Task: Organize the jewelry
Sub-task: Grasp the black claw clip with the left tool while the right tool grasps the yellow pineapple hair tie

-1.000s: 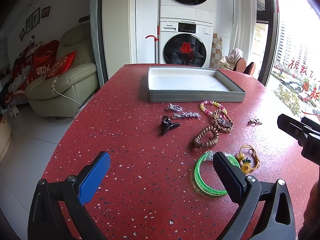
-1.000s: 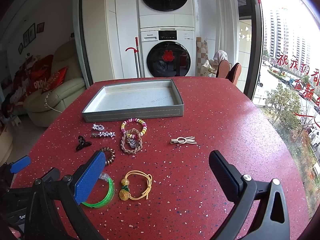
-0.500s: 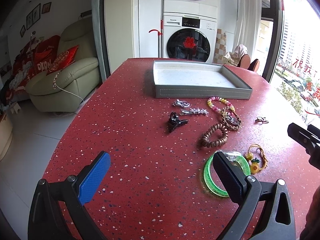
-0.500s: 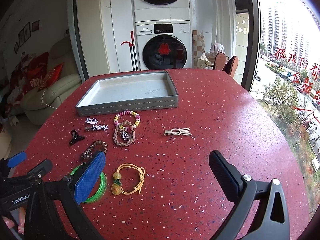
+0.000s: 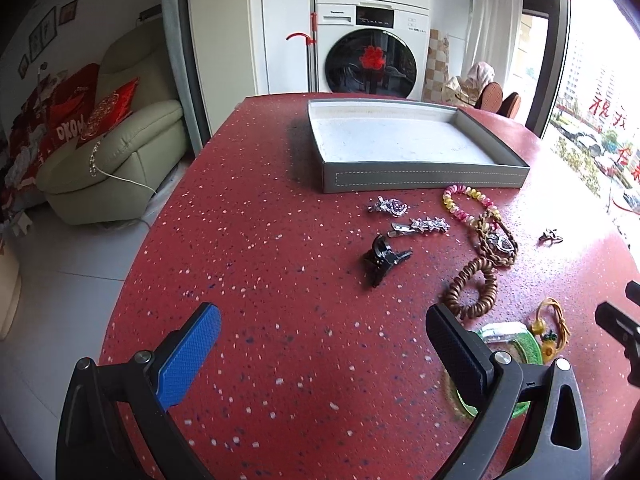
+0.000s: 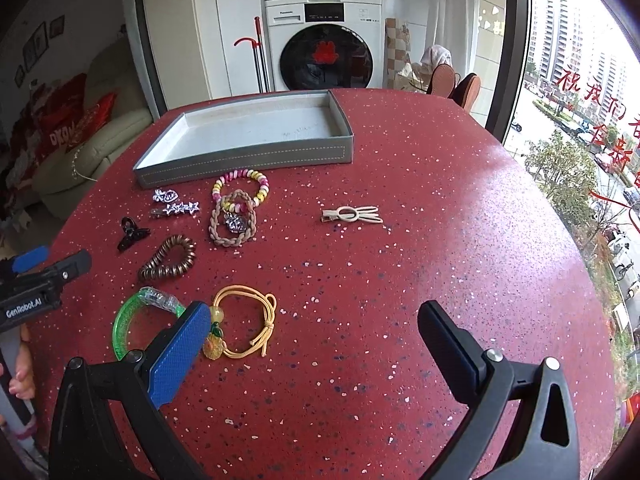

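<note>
A grey tray lies empty at the far side of the red speckled table. In front of it lie a black claw clip, two silver clips, a bead bracelet, a braided cord, a brown coil tie, a green bangle, a yellow cord with a pineapple charm and a cream clip. My left gripper is open over bare table. My right gripper is open, with its blue finger beside the yellow cord.
A washer and dryer stand behind the table, a pale sofa with red cushions at the left, a window at the right. The table edge curves off at the left. A hand holds the left gripper's handle.
Both grippers have tilted down and moved closer to the table. The jewelry now sits larger and nearer in both views. Both stay open.
</note>
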A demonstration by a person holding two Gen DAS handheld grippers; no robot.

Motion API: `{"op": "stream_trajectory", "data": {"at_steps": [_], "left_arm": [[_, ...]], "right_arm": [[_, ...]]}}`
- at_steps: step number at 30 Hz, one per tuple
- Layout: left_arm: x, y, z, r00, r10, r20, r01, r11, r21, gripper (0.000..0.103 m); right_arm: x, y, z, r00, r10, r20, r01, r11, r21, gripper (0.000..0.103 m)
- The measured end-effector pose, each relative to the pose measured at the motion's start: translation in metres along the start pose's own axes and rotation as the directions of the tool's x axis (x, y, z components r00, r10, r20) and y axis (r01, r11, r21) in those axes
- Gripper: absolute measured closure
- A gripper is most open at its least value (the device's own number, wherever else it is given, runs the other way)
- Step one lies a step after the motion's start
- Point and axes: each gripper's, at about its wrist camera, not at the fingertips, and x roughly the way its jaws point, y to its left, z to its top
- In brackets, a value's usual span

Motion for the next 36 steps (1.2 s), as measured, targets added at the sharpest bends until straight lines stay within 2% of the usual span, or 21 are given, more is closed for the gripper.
{"op": "stream_trajectory", "data": {"at_steps": [9,12,18,25,26,28,29,30,31,32,33,36], "left_arm": [[0.027,-0.009,0.018,0.997,-0.046,-0.053,0.052,0.992,0.114,0.0],[0.034,-0.013,0.02,0.996,-0.051,-0.07,0.06,0.988,0.139,0.0],[0.042,-0.024,0.03,0.995,-0.065,-0.07,0.077,0.982,0.173,0.0],[0.056,-0.038,0.039,0.993,-0.072,-0.094,0.09,0.974,0.207,0.0],[0.057,-0.039,0.04,0.993,-0.072,-0.094,0.091,0.974,0.209,0.001],[0.06,-0.042,0.04,0.992,-0.076,-0.104,0.097,0.972,0.216,0.014],[0.061,-0.042,0.039,0.991,-0.08,-0.11,0.103,0.971,0.216,0.017],[0.062,-0.043,0.037,0.99,-0.081,-0.116,0.104,0.971,0.216,0.025],[0.064,-0.043,0.036,0.989,-0.085,-0.124,0.111,0.97,0.217,0.032],[0.063,-0.043,0.036,0.988,-0.1,-0.12,0.124,0.97,0.211,0.036],[0.063,-0.043,0.036,0.987,-0.105,-0.121,0.129,0.969,0.21,0.047],[0.062,-0.044,0.034,0.987,-0.11,-0.115,0.133,0.967,0.216,0.049]], "right_arm": [[0.009,0.025,-0.005,0.998,0.01,-0.062,-0.017,0.994,-0.111,0.001],[0.016,0.031,-0.007,0.997,-0.001,-0.083,-0.011,0.989,-0.149,0.01],[0.033,0.034,-0.005,0.992,-0.008,-0.128,-0.015,0.985,-0.171,0.02],[0.045,0.037,-0.001,0.99,0.012,-0.137,-0.034,0.987,-0.157,0.027],[0.045,0.037,0.0,0.99,0.022,-0.138,-0.043,0.988,-0.151,0.032],[0.045,0.038,0.001,0.99,0.031,-0.136,-0.051,0.988,-0.147,0.044],[0.045,0.04,0.002,0.99,0.035,-0.134,-0.055,0.987,-0.148,0.053],[0.045,0.04,0.003,0.99,0.036,-0.134,-0.056,0.987,-0.148,0.064],[0.045,0.041,0.004,0.99,0.039,-0.134,-0.059,0.988,-0.146,0.069],[0.045,0.041,0.004,0.99,0.043,-0.134,-0.062,0.988,-0.139,0.082],[0.045,0.04,0.005,0.99,0.039,-0.134,-0.057,0.989,-0.134,0.087],[0.044,0.036,0.006,0.989,0.061,-0.136,-0.075,0.992,-0.101,0.089]]}}
